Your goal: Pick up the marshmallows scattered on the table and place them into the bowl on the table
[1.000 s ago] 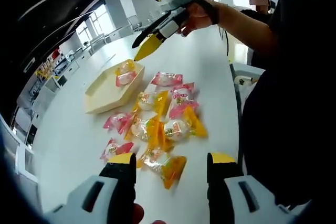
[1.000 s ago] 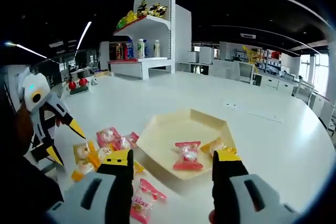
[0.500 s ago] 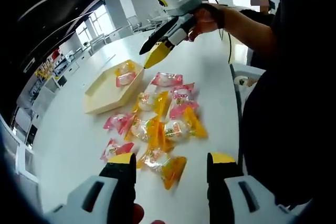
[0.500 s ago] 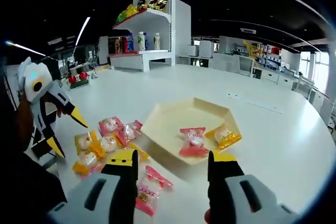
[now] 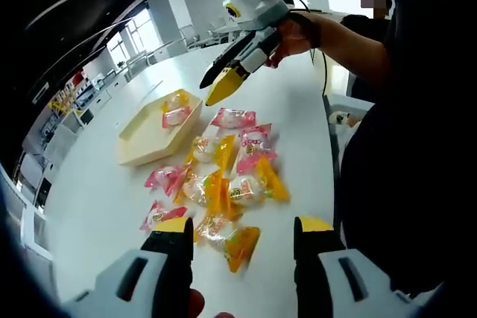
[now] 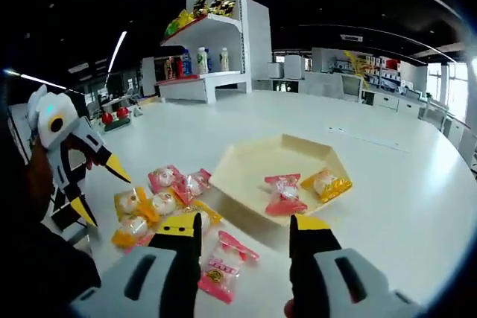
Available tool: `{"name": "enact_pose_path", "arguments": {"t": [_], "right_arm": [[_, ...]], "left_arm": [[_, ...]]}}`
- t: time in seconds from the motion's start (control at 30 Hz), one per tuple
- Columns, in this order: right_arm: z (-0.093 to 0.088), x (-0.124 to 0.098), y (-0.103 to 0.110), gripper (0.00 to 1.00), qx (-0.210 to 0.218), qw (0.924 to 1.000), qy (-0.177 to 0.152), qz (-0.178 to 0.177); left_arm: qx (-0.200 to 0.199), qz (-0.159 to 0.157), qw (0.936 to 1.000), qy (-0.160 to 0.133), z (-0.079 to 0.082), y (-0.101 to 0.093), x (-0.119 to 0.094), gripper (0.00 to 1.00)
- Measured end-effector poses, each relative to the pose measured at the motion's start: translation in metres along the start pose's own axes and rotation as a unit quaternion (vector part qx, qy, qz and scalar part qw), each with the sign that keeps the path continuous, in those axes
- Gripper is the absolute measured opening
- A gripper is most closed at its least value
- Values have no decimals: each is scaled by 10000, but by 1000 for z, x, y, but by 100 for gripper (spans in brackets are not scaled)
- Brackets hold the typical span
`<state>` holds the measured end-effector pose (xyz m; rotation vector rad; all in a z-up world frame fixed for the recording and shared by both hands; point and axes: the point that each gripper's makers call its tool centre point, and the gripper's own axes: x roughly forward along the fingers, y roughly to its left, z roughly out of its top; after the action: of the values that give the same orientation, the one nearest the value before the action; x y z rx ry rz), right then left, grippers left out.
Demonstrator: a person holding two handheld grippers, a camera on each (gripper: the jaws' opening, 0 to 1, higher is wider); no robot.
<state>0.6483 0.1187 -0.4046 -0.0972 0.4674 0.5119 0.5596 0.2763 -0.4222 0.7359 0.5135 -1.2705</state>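
A cream hexagonal bowl (image 5: 145,135) (image 6: 253,165) sits on the white table with a pink-wrapped marshmallow (image 6: 283,194) and a yellow-wrapped one (image 6: 326,184) in it. Several pink and yellow wrapped marshmallows (image 5: 223,176) (image 6: 156,200) lie scattered beside it. My left gripper (image 5: 244,225) hangs open and empty over the near end of the pile, and it also appears as the left gripper (image 6: 103,193) in the right gripper view. My right gripper (image 6: 244,223) is open and empty above a pink packet (image 6: 221,272) near the bowl's edge. The right gripper (image 5: 212,88) hovers above the pile's far end.
A person's arm and dark body (image 5: 387,124) fill the right side of the left gripper view. A white shelf unit with bottles (image 6: 201,65) stands beyond the table. Bare tabletop (image 6: 402,206) lies right of the bowl.
The right gripper has drifted from over the bowl toward the scattered packets and a little lower. The left gripper has hardly moved. Both stay open and empty.
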Motion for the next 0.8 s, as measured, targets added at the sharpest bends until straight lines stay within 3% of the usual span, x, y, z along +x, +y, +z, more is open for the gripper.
{"name": "enact_pose_path", "arguments": {"t": [0.07, 0.3, 0.4, 0.47, 0.6, 0.67, 0.73, 0.8], "right_arm": [[-6, 2, 7, 48, 114, 9997, 91, 177], [-17, 4, 10, 43, 199, 9992, 318, 148], [-23, 5, 14, 42, 602, 9972, 400, 167], [-21, 4, 11, 40, 690, 9971, 300, 54], [-29, 5, 12, 38, 674, 9969, 409, 6], [-32, 5, 14, 43, 717, 9965, 431, -8], [-28, 7, 11, 48, 775, 9966, 235, -155], [-30, 7, 10, 46, 860, 9959, 191, -211]], "left_arm": [[-28, 28, 10000, 5, 0, 2, 0, 55], [-55, 7, 10000, 24, -5, 0, 3, 55], [-28, -21, 10000, 44, -6, -1, 2, 55], [-36, -14, 10000, 18, -5, -1, 0, 55], [-60, 9, 10000, 24, -7, 1, 0, 55], [-59, -11, 10000, 52, -9, 0, 1, 55], [-23, -37, 10000, 68, -9, -1, 2, 55], [5, -85, 10000, -15, -4, -4, 2, 55]]}}
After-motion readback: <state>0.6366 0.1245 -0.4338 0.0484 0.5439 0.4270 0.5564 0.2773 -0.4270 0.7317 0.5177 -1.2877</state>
